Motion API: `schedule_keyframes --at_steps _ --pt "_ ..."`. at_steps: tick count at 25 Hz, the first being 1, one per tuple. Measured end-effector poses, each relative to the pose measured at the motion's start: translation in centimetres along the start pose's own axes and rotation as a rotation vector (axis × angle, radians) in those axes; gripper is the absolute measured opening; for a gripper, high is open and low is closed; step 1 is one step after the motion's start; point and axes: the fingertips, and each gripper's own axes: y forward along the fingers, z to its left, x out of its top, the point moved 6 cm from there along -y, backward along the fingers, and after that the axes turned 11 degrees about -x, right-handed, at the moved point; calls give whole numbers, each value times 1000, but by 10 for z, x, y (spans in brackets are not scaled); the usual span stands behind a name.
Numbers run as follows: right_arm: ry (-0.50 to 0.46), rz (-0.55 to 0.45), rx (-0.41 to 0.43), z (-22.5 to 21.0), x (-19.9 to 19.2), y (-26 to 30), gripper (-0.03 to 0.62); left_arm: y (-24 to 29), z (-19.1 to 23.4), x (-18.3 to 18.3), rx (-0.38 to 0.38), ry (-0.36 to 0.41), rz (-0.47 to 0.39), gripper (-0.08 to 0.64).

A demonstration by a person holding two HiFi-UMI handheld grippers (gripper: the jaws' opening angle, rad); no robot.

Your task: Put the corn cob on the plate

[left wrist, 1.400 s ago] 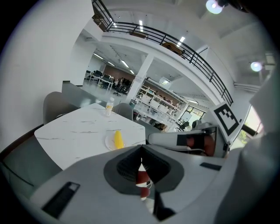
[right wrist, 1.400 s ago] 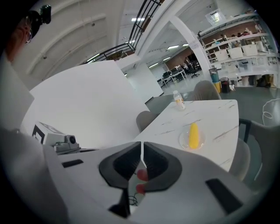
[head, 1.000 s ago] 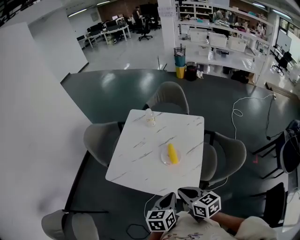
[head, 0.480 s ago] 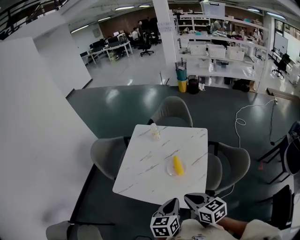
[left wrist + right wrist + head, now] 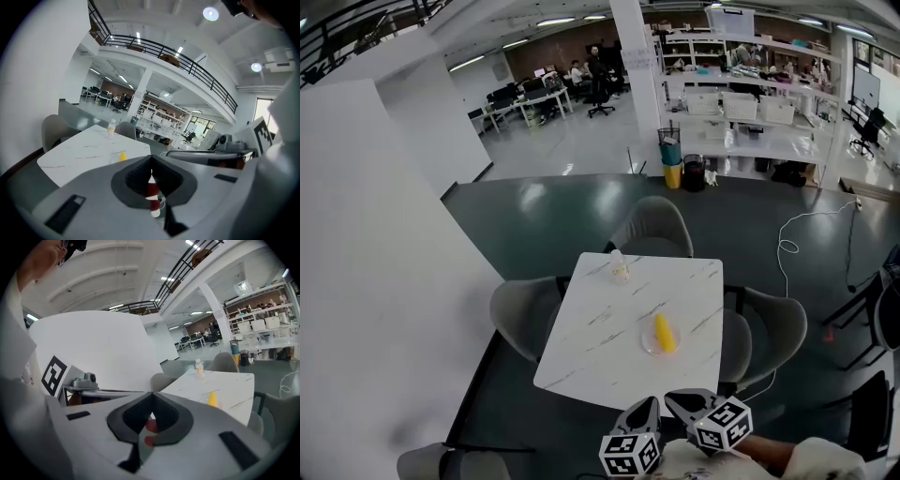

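Observation:
The yellow corn cob (image 5: 664, 333) lies on a small clear plate (image 5: 648, 346) near the right side of the white marble table (image 5: 591, 347). It also shows as a yellow tip in the left gripper view (image 5: 123, 156) and in the right gripper view (image 5: 213, 399). Both grippers hang side by side at the bottom of the head view, off the table's near edge and close to my body. My left gripper (image 5: 643, 409) (image 5: 151, 162) is shut and holds nothing. My right gripper (image 5: 682, 401) (image 5: 151, 409) is shut and empty too.
A small plastic bottle (image 5: 620, 267) stands at the table's far edge. Grey chairs stand at the far side (image 5: 653, 225), the left (image 5: 520, 314) and the right (image 5: 775, 328). A white cable (image 5: 787, 246) lies on the dark floor. A white wall runs along the left.
The head view has swung, so the table sits a little lower and further right. The corn stays on the plate. Both grippers stay shut near my body, slightly raised.

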Motion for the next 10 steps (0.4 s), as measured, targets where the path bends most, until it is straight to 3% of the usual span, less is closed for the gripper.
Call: schedule_keyframes --at_steps 10 --pt "-2 11 11 11 -15 2 5 -12 8 -16 6 -28 15 11"
